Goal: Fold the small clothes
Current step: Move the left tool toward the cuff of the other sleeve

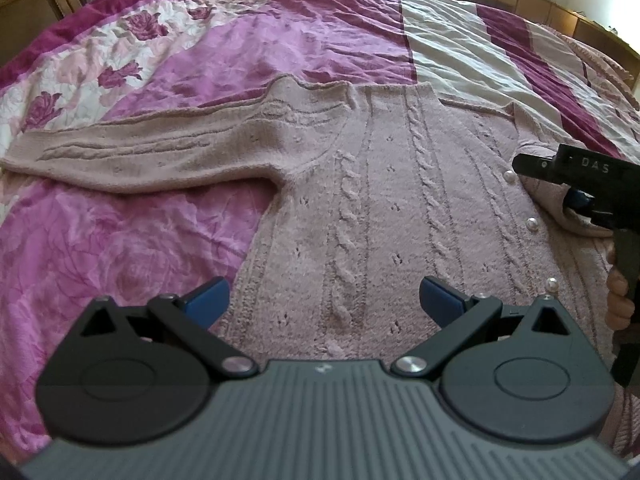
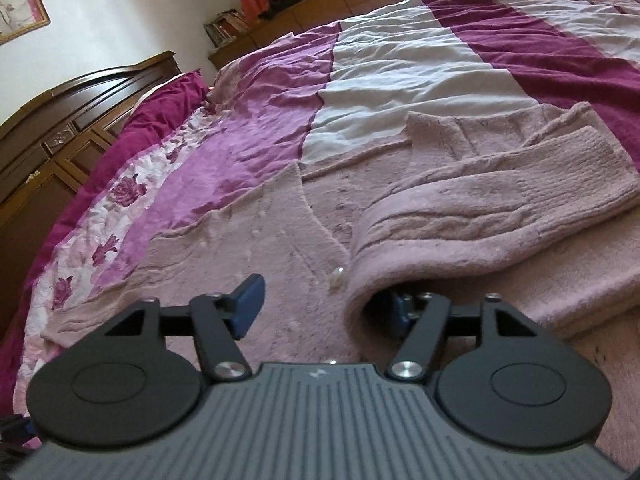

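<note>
Pink cardigan (image 1: pixel 400 200) lies flat on the bed (image 1: pixel 120 240), one sleeve (image 1: pixel 140 152) stretched long toward the bed's left edge, nearer the left gripper (image 1: pixel 322 300), jaws released, empty. Right gripper (image 2: pixel 324 308) jaws released beside the folded-over sleeve (image 2: pixel 500 208).

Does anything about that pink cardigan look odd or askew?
Only that the cardigan is half folded: one sleeve lies across the body, the other sleeve stretches straight out over the bedspread. No damage shows.
</note>
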Motion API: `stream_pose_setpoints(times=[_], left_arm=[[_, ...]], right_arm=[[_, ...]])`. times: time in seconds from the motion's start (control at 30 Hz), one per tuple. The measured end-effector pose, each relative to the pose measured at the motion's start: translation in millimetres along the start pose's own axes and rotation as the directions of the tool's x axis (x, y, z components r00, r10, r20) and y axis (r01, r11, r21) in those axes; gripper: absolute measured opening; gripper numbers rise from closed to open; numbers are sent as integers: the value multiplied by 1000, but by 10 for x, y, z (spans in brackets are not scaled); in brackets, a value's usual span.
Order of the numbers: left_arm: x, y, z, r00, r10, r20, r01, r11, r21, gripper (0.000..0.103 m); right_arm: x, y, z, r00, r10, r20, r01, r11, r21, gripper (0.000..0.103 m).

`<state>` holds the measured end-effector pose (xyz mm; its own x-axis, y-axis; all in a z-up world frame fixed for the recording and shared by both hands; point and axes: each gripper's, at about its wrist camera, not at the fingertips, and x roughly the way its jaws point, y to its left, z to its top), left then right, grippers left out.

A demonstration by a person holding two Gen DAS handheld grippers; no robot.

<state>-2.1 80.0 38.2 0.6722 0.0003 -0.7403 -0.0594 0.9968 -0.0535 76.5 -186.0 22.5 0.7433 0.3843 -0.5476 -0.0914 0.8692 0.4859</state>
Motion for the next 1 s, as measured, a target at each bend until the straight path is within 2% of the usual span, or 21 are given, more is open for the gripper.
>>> stream_pose_setpoints(times=[0.37, 0.67, 0.8, 1.0], left_arm=[[-61, -141, 86, 999, -23, 27, 21, 999, 46, 103], [-121, -469, 294, 996, -65, 63, 57, 990, 127, 103], [-123, -702, 409, 992, -99, 81, 83, 980, 179, 103], [-66, -1129, 505, 985, -143, 96, 112, 956, 270, 103]], right_arm=[[-617, -35, -32, 999, -37, -19, 37, 999, -10, 75], [-1159, -314, -22, 985, -150, 79, 151, 989, -4, 75], [-1309, -526, 0, 971, -202, 129, 196, 979, 64, 75], [-1397, -807, -2, 956, -255, 144, 234, 961, 149, 75]])
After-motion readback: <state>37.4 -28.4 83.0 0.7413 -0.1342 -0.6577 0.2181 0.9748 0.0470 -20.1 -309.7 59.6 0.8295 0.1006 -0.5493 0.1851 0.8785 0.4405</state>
